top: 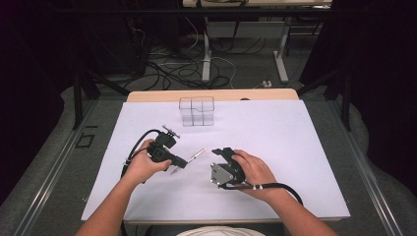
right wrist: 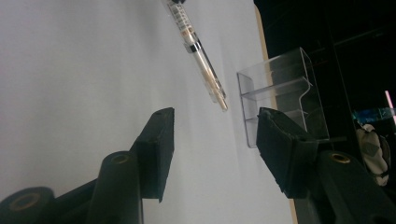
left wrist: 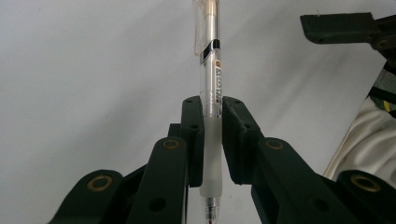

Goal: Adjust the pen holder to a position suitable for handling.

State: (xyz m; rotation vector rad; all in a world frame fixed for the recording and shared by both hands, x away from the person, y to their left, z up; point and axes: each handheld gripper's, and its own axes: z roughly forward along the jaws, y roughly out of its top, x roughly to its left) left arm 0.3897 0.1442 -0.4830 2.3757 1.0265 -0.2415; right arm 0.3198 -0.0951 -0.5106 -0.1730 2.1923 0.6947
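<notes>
A clear pen (left wrist: 212,70) with a frosted grip is clamped upright between the jaws of my left gripper (left wrist: 213,107), which is shut on its grip section. From above, the pen (top: 197,154) sticks out toward the right from the left gripper (top: 182,162), just over the white sheet. My right gripper (top: 222,151) is held a short way to the right of the pen's far end, open and holding nothing. In the right gripper view, the pen (right wrist: 201,58) lies ahead of the open right gripper (right wrist: 215,135), apart from it.
A clear acrylic organiser (top: 196,111) with compartments stands at the back of the white sheet (top: 275,132); the same organiser (right wrist: 280,93) appears beyond the right jaw. A wooden table edge (top: 265,94) runs behind it. Cables trail from both grippers.
</notes>
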